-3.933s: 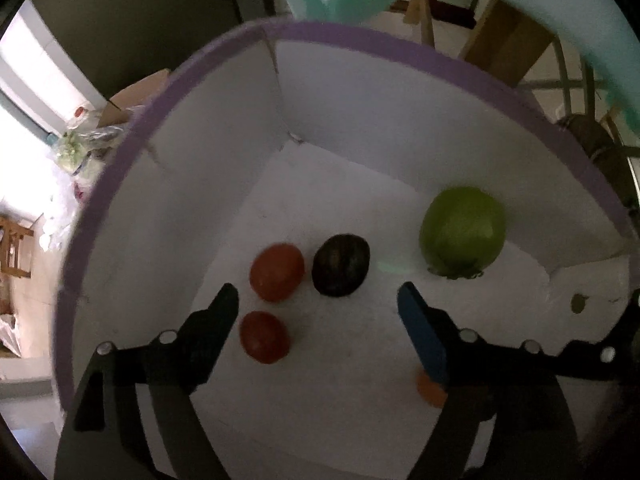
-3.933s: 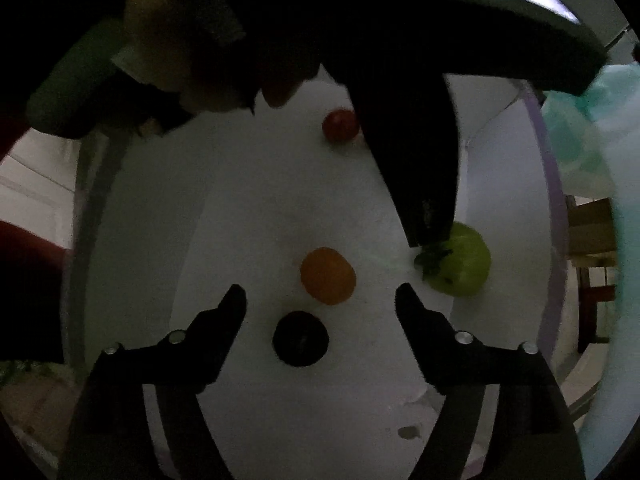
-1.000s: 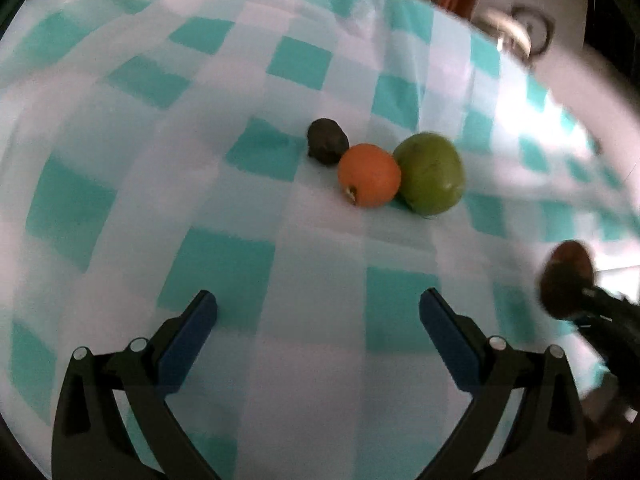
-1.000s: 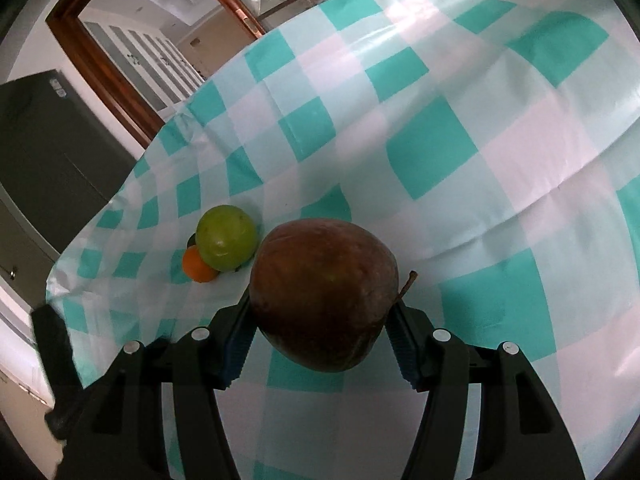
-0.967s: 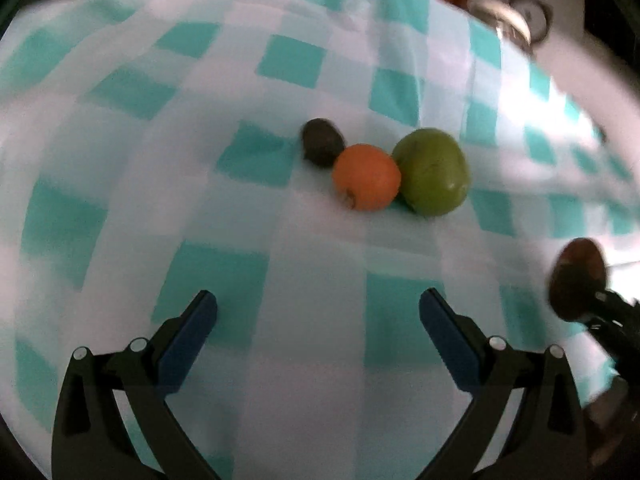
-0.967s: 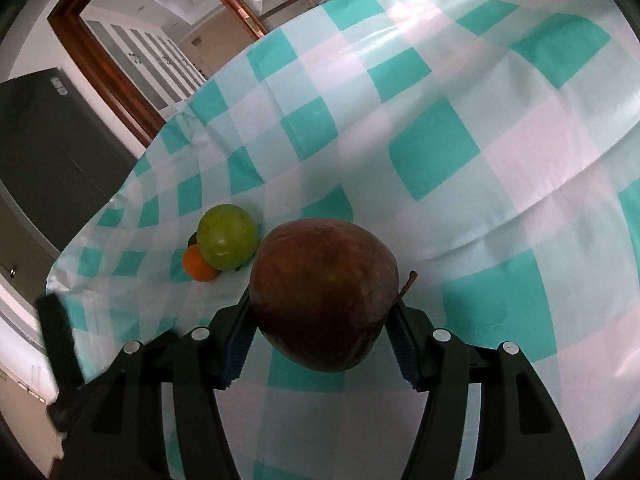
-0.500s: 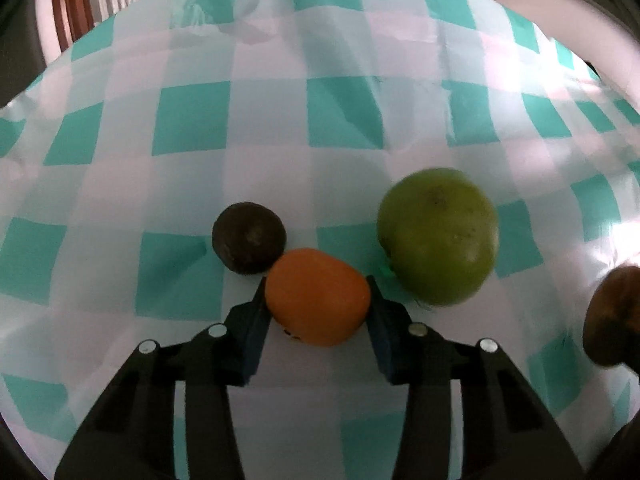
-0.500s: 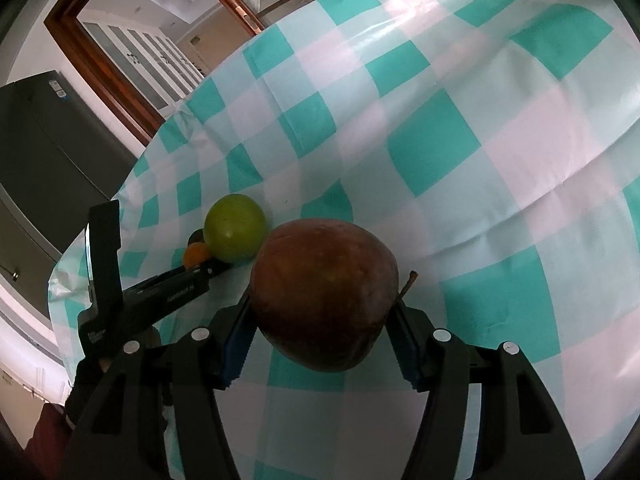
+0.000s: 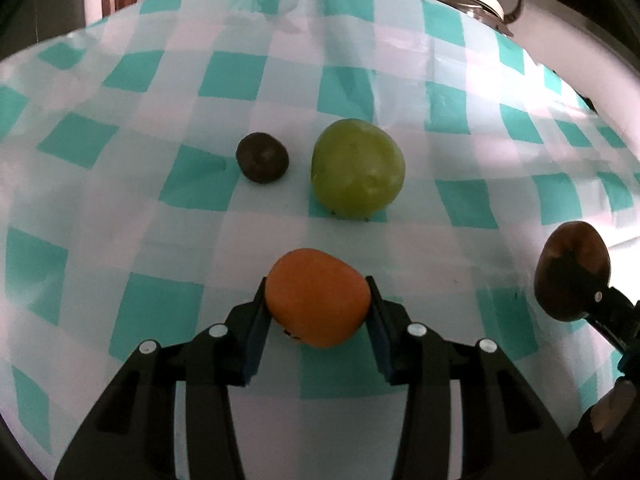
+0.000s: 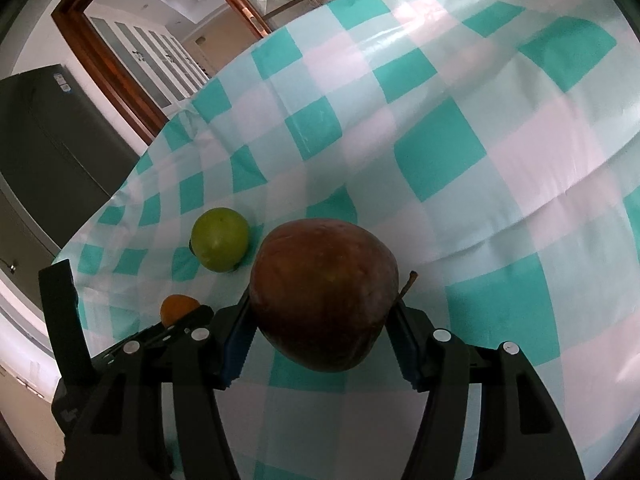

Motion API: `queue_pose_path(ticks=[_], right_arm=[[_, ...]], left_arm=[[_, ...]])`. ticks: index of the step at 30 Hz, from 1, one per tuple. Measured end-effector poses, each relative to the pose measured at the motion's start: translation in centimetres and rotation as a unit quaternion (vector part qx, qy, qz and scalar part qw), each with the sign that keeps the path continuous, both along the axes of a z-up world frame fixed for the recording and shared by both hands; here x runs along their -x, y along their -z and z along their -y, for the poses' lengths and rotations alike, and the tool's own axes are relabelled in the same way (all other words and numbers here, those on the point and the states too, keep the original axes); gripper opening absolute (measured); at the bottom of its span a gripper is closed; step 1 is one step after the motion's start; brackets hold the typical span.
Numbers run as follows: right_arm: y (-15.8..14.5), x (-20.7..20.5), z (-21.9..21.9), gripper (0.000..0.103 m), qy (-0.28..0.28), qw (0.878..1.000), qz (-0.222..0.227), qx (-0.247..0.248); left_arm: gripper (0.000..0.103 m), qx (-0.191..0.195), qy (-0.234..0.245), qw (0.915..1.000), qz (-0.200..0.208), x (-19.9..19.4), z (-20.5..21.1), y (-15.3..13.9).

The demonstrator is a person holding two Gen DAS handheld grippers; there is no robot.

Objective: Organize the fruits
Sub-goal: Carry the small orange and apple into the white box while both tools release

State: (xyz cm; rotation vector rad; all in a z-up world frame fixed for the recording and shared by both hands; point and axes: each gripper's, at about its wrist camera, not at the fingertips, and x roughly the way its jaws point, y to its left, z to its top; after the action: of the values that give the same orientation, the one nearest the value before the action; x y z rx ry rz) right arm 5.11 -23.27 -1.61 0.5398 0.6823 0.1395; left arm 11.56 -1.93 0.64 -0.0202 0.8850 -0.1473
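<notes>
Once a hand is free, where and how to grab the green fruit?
Take the green fruit across its widest middle, coming from above with the jaws wide. It is round and sits on the tablecloth, and the small dark fruit lies apart on its left.

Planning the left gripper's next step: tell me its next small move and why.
Probably lift the orange fruit clear of the checked cloth. The left gripper has its jaws shut on the fruit's sides, so the grasp looks made, and the green fruit and dark fruit sit apart from it.

tablecloth: thin, glossy, creased (plastic-looking)
green fruit: smooth, waxy
gripper bodies: matt black plastic
</notes>
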Motion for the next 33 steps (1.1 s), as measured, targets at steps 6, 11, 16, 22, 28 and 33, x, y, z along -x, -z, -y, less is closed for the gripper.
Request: queue_pose_path(ticks=[6, 11, 16, 22, 28, 33], right_arm=[[0.0, -0.3, -0.2, 0.060, 0.005, 1.000, -0.007, 0.010], [0.0, -0.2, -0.3, 0.060, -0.004, 1.000, -0.008, 0.006], [-0.4, 3.5, -1.8, 0.060, -0.007, 1.000, -0.018, -0.007], [-2.4, 13.0, -10.0, 0.060, -0.120, 0.993, 0.022, 0.003], [-4.1, 20.0, -17.6, 0.060, -0.224, 0.974, 0.038, 0.025], [-5.1, 24.0, -24.5, 0.060, -0.327, 0.941, 0.058, 0.068]], left_arm=[[0.045, -0.002, -0.008, 1.0000, 0.002, 1.1, -0.2, -0.1], [0.045, -0.007, -0.014, 0.9999, 0.000, 4.9, -1.6, -0.5], [0.045, 0.002, -0.020, 0.9995, 0.026, 12.7, -5.3, -2.4], [0.045, 0.003, -0.040, 0.9978, 0.054, 23.9, -11.0, -3.5], [0.045, -0.003, -0.065, 0.9945, 0.082, 35.0, -16.5, -3.2], [0.045, 0.006, -0.113, 0.9881, 0.104, 41.8, -22.2, -2.6]])
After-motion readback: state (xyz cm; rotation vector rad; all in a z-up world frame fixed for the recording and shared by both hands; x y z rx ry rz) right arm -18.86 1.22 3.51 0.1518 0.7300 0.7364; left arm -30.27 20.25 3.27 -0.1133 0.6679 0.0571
